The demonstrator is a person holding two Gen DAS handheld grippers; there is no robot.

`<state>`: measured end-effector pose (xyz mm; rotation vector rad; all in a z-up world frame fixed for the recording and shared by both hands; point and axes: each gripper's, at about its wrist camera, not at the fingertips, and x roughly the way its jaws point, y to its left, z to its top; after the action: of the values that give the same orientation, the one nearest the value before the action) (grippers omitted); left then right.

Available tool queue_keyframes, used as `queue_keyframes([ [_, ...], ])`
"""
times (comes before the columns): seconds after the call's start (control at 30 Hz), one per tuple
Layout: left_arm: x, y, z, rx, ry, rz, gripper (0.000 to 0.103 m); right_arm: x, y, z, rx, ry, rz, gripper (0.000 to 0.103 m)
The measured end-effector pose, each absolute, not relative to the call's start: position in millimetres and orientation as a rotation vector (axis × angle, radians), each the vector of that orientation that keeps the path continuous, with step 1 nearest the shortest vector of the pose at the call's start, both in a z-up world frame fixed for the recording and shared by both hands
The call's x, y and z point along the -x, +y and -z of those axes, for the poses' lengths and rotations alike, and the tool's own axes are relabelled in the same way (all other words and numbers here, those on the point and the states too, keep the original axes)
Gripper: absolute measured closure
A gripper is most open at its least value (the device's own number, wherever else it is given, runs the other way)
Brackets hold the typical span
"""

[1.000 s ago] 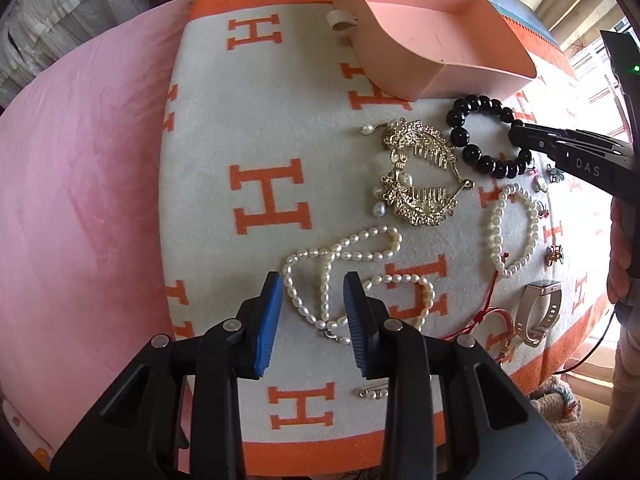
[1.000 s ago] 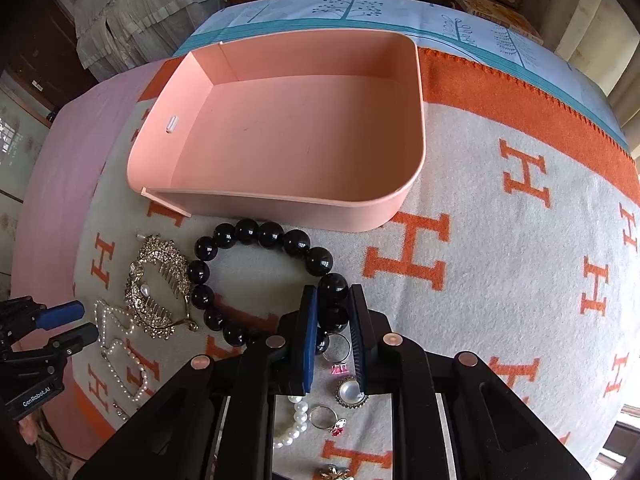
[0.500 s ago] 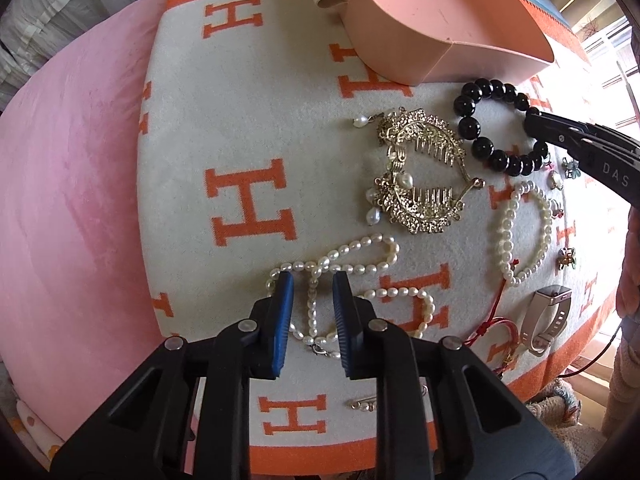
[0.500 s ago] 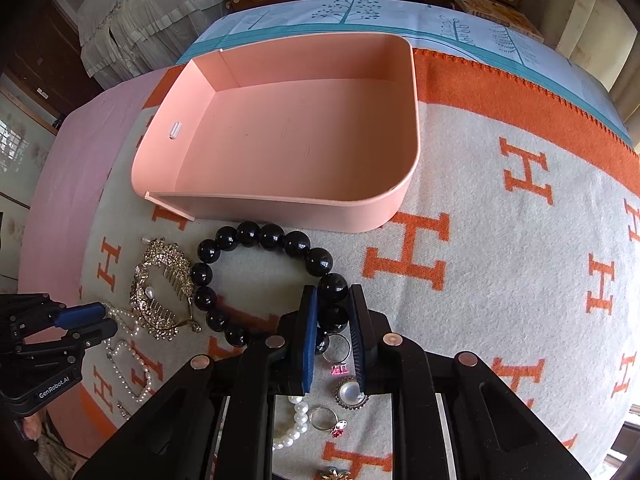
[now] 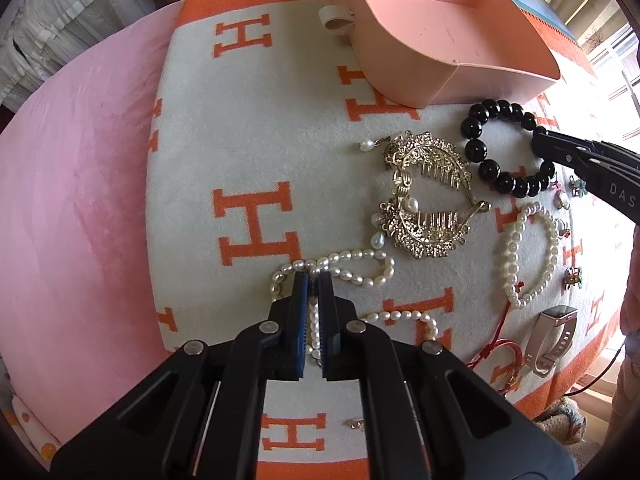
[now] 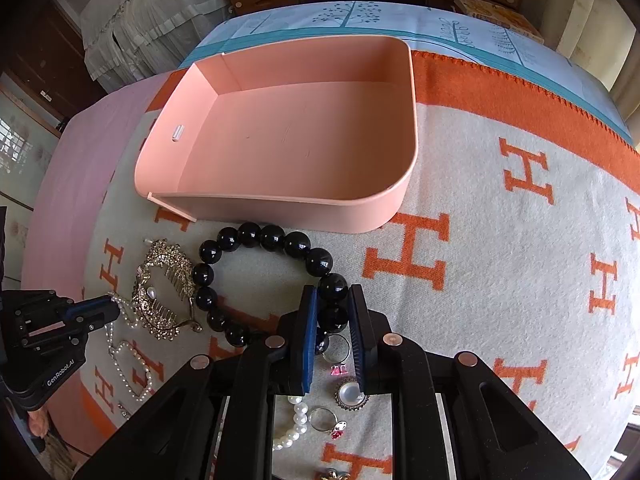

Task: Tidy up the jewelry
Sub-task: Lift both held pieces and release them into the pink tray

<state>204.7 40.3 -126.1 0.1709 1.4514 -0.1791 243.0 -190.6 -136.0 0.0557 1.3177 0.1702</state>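
Observation:
My left gripper (image 5: 314, 280) is shut on the long pearl necklace (image 5: 352, 270), which lies looped on the H-patterned blanket. My right gripper (image 6: 333, 294) is shut on the black bead bracelet (image 6: 272, 238), which still rests on the blanket just in front of the empty pink tray (image 6: 304, 212). The bracelet (image 5: 486, 120) and the right gripper's fingers (image 5: 576, 152) also show at the right of the left wrist view. The left gripper (image 6: 108, 310) shows at the left edge of the right wrist view. The tray's wall (image 5: 404, 68) is at the top of the left wrist view.
Two gold hair combs (image 5: 428, 196) lie between necklace and bracelet. A small pearl bracelet (image 5: 530, 252), a watch (image 5: 554, 338), a red cord (image 5: 498, 350) and small earrings (image 5: 574, 278) lie to the right. Rings and brooches (image 6: 350, 392) lie under the right gripper. Pink bedding (image 5: 76, 200) is left.
My left gripper has moved forward over the pearl necklace and closed from open to shut on a strand. The right gripper stays shut on the black bracelet, barely moved.

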Motion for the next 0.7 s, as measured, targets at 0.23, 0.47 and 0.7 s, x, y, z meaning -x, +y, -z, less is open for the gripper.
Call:
queue_keyframes([
  [0.23, -197.6, 59.2, 74.3, -0.040, 1.353, 0.165, 0.100, -236.2, -195.7, 126.3, -0.112, 1.328, -0.181, 0.088],
  [0.47, -191.4, 79.1, 0.7, 0.047, 1.197, 0.193, 0.100, -223.0, -197.3, 69.4, -0.141, 1.227, -0.224, 0.088],
  [0.7, -191.5, 69.6, -87.8, 0.080, 1.044, 0.225, 0.100, -222.5, -190.8, 1.9, -0.137, 1.098, -0.239, 0.088],
])
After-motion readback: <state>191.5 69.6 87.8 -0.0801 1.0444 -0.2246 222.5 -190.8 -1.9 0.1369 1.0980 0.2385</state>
